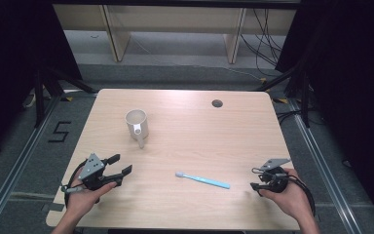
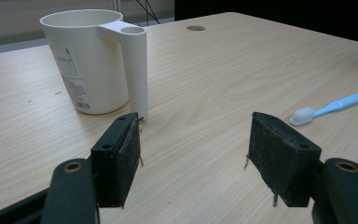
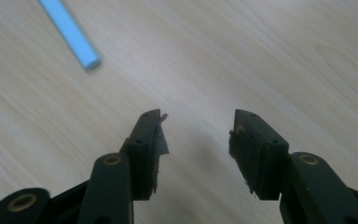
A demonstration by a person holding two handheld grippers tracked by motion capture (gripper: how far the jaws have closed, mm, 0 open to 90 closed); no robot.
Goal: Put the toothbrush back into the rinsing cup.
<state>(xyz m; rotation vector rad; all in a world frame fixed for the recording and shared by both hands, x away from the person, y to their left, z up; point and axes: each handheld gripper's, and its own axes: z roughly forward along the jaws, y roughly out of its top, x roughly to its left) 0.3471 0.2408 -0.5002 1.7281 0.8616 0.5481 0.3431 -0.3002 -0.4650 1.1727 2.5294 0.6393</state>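
Light wood tabletop (image 1: pixel 199 141) with two hand-held tools at the lower edge of the high view. Left tool (image 1: pixel 119 165) sits lower left of the frame, gripped by the person's left hand (image 1: pixel 84 197), jaws spread wide with nothing between them — in the left gripper view the same tool (image 2: pixel 193 149) shows both black pads apart over bare wood. Right tool (image 1: pixel 256 178) is at lower right, held by the right hand (image 1: pixel 287 195); in the right gripper view (image 3: pixel 196 135) its jaws stand apart over bare wood with nothing between them, pointing down at the tabletop. Blue toothbrush (image 1: pixel 203 180) lies flat at lower centre of the high view, between the two tools and touching neither, white bristle head toward the left, handle end toward the right. In the left gripper view the toothbrush (image 2: pixel 335 106) shows at the right edge, head just beyond the right jaw; in the right gripper view the handle end (image 3: pixel 72 32) sits at upper left of the frame, well apart from the jaws. White cup (image 1: pixel 137 124) with a tube-shaped holder on its side stands upright at upper left of centre — in the left gripper view the cup (image 2: pixel 91 60) is at upper left, beyond the left jaw, not touched. Round hole (image 1: pixel 217 103) in the tabletop near the far edge.
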